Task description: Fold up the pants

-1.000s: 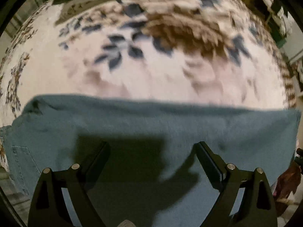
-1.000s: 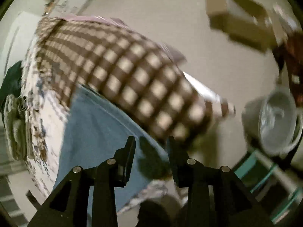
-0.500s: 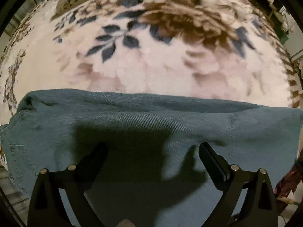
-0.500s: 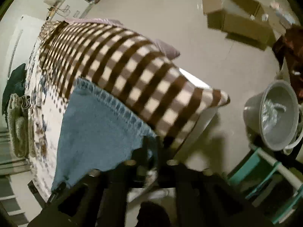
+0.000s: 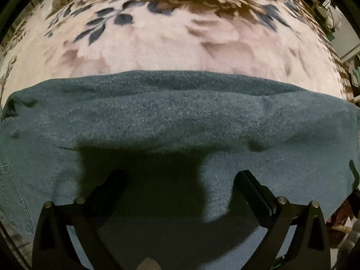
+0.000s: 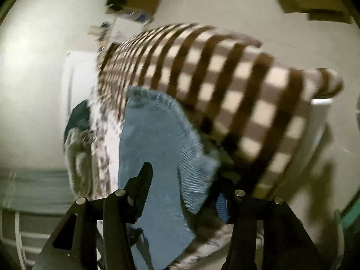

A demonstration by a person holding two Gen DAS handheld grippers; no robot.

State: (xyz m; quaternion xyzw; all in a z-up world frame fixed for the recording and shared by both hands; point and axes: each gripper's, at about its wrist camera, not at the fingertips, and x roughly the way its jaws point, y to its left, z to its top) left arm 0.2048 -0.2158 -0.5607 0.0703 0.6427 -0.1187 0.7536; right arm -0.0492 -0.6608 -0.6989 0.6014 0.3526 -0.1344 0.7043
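Pants (image 5: 180, 117) lay folded on floral bed (image 5: 171, 45), beside checked blanket (image 6: 236, 94). Left gripper (image 5: 180, 180) hovered over denim, jaws spread wide. Right gripper (image 6: 184, 184) likewise released, denim edge between jaws.

Left claw (image 5: 180, 180), right claw (image 6: 184, 180): matte black angular fingers, silver screws.

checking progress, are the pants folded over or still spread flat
Folded over: the pants show a second denim layer whose edge lies across the lower layer.

Both wrist views close over pants (image 5: 180, 121).
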